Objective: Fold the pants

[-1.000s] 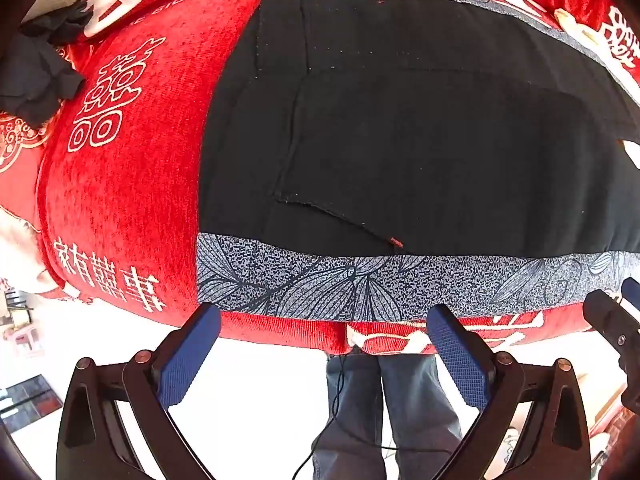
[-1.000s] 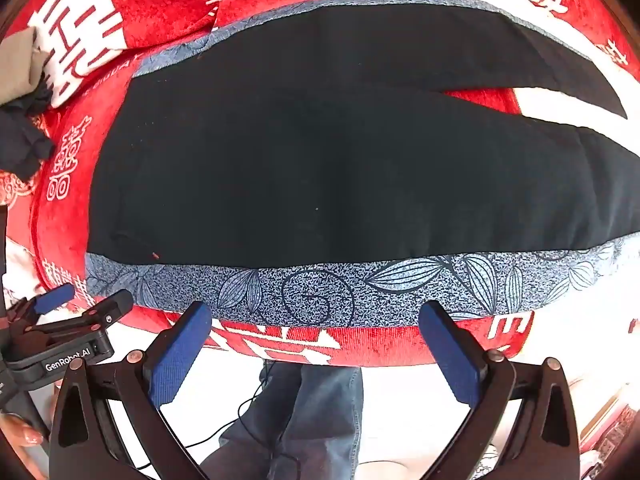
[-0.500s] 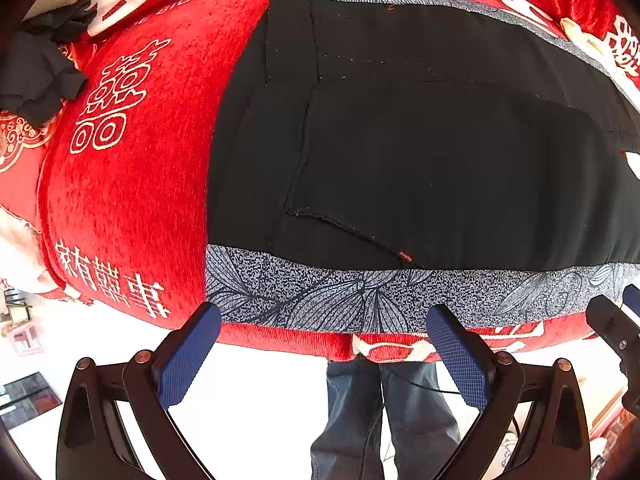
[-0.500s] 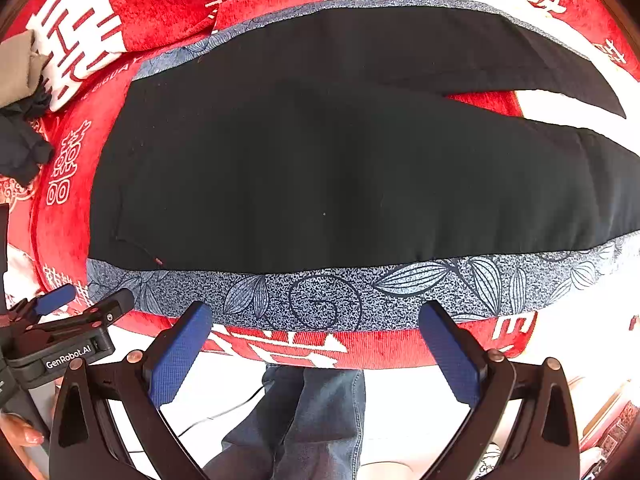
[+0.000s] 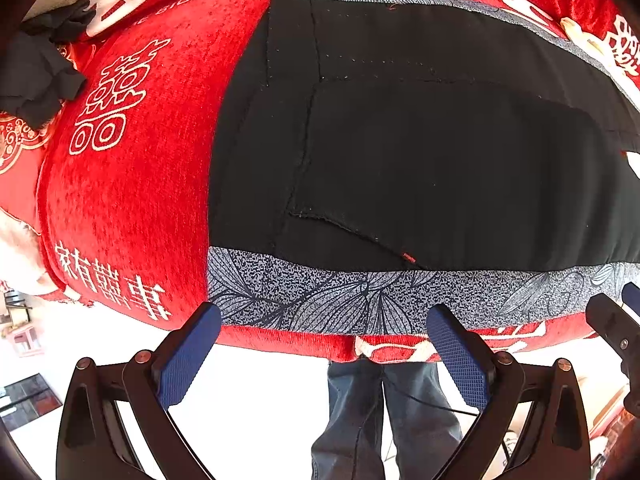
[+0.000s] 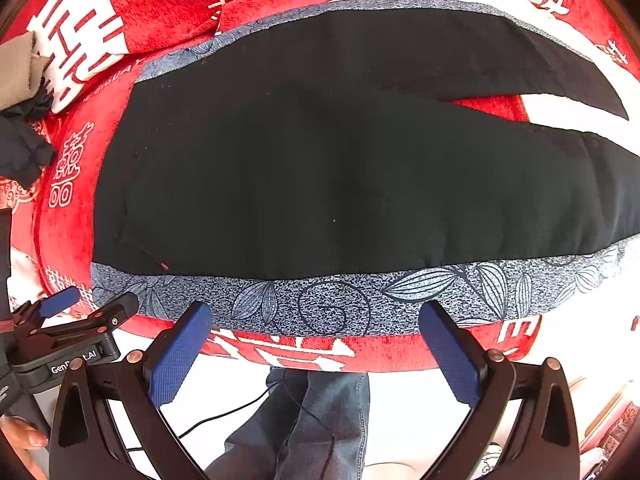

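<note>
I hold my left claw (image 5: pixel 324 344) released, its blue pads spread wide and gripping nothing, just off the near edge of the surface where the black pants (image 5: pixel 420 140) lie. The pants are spread flat on a grey leaf-patterned cloth (image 5: pixel 320 300), which itself covers a red blanket (image 5: pixel 132 184) with white characters (whether a bed or a desk is underneath, I cannot tell). From this side I see the waist end, with a pocket seam and a small red stitch (image 5: pixel 409 257) near the lower hem. My right claw (image 6: pixel 316 344) is likewise released and empty, hovering at the same near edge; its view shows both legs (image 6: pixel 520 80) parting toward the right. A dark crumpled garment (image 6: pixel 20 152) sits at far left. My jeans (image 6: pixel 304 420) show below.
</note>
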The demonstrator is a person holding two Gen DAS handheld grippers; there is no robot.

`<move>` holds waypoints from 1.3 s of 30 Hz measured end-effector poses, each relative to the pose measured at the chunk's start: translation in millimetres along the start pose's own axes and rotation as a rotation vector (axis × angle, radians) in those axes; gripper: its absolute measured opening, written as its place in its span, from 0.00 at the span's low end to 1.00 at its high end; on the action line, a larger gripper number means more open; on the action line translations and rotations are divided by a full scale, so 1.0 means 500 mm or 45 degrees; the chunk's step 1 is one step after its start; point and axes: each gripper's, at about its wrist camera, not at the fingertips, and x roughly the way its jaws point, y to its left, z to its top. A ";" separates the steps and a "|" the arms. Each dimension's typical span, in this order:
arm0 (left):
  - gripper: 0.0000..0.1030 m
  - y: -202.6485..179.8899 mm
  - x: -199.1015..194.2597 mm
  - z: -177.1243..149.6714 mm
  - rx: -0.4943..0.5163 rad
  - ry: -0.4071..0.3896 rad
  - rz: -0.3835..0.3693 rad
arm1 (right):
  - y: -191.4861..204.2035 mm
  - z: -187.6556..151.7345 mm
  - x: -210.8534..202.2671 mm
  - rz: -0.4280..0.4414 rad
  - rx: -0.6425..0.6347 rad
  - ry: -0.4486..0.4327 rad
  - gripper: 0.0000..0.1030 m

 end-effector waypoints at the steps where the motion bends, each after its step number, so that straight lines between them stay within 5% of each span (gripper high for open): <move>1: 1.00 0.000 0.000 0.001 0.000 0.000 0.009 | 0.000 0.000 0.000 0.002 0.000 0.000 1.00; 24: 1.00 0.025 0.005 -0.009 -0.013 0.027 -0.073 | -0.008 -0.011 -0.005 0.035 0.029 -0.025 1.00; 30: 1.00 0.090 0.011 -0.017 -0.154 -0.021 -0.271 | -0.009 -0.018 0.001 0.224 0.092 -0.043 1.00; 36: 1.00 0.178 0.036 -0.037 -0.292 -0.055 -0.484 | -0.008 -0.052 0.066 0.710 0.215 0.026 1.00; 39: 1.00 0.187 0.048 -0.054 -0.311 -0.006 -0.594 | -0.004 -0.078 0.113 0.842 0.293 0.092 0.94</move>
